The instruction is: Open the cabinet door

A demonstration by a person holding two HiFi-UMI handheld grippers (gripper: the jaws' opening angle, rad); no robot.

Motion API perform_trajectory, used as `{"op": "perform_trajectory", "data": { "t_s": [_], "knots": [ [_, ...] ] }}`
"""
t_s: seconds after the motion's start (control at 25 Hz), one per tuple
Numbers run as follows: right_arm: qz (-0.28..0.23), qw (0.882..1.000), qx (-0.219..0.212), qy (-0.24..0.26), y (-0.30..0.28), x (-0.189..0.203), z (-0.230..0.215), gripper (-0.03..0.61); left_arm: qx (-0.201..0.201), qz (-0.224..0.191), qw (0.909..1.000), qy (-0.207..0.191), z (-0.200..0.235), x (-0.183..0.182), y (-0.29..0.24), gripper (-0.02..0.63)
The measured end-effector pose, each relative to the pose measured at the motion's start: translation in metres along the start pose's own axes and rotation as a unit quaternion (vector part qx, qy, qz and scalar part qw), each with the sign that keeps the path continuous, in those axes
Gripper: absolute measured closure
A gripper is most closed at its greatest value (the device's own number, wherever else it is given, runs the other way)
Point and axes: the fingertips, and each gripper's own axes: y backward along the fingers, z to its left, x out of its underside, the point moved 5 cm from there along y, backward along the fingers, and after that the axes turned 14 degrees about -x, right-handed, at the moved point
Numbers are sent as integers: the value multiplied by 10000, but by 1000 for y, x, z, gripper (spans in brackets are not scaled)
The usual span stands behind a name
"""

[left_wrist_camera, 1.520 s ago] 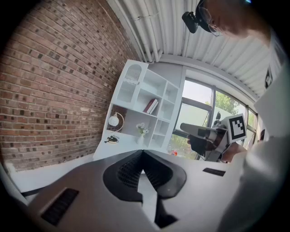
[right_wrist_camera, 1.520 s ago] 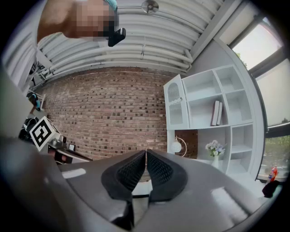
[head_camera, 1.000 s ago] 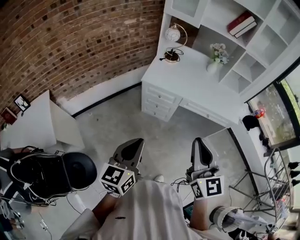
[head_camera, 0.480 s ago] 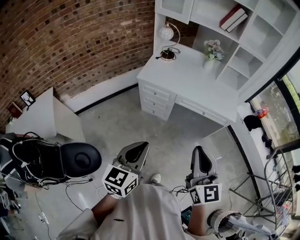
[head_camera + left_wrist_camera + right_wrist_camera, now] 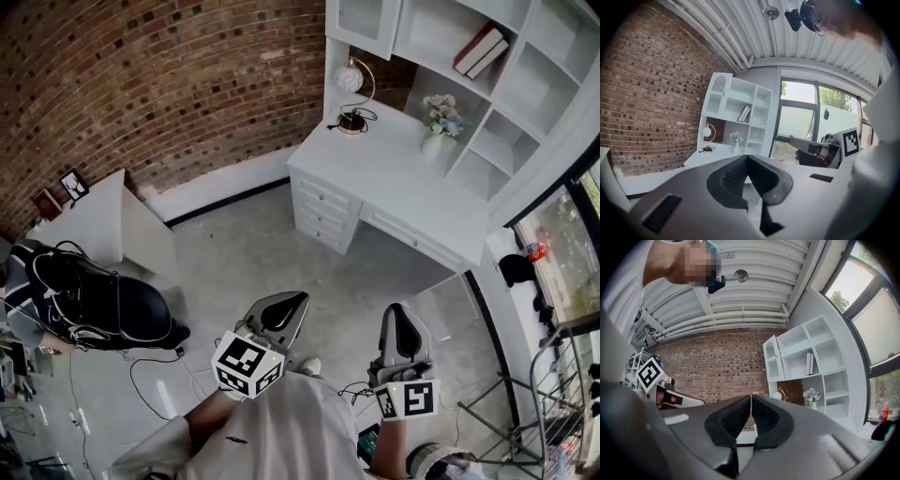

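Note:
The cabinet door (image 5: 361, 21) is the white glass-paned door at the upper left of the desk's shelf unit, and it stands closed. It also shows far off as the arched-pane cabinet door (image 5: 719, 90) in the left gripper view and as the cabinet door (image 5: 771, 358) in the right gripper view. My left gripper (image 5: 286, 302) and right gripper (image 5: 397, 315) are low in the head view, over the floor and well short of the desk. Both point toward it. The left gripper (image 5: 747, 159) and the right gripper (image 5: 751, 399) are shut with nothing between the pads.
A white desk (image 5: 403, 159) with drawers (image 5: 323, 208) carries a globe lamp (image 5: 351, 79) and a flower vase (image 5: 439, 117); books (image 5: 483, 49) lean on a shelf. A black bag (image 5: 94, 300) and a low white table (image 5: 94, 220) stand left. A metal rack (image 5: 553, 394) is right. Cables lie on the floor.
Both grippers stay shut and have slid slightly lower in the head view. The view has shifted: the black bag now sits higher and further left, and the desk has drifted slightly.

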Motion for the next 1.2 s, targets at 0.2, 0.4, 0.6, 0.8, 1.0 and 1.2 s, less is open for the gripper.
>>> {"op": "perform_trajectory", "data": {
  "t_s": [0.2,0.4,0.6,0.8,1.0,1.2],
  "knots": [
    [32,9998,-218,25,-30,3,-5,572,-194,-102,9997,59,20,-6,-10,604],
    [16,9995,-308,117,-71,1,-14,572,-265,-190,9993,192,52,-14,-34,604],
    [32,9995,-277,151,-128,5,-29,572,-237,-337,9988,270,93,-34,-68,604],
    [49,9993,-266,247,-188,-2,-35,572,-102,-350,9990,253,135,-60,-101,604],
    [92,9995,-98,302,-241,-3,-49,572,21,-283,9993,226,178,-76,-136,604],
    [141,9992,53,360,-296,6,-48,572,212,-255,9993,169,228,-90,-158,604]
  ]
}}
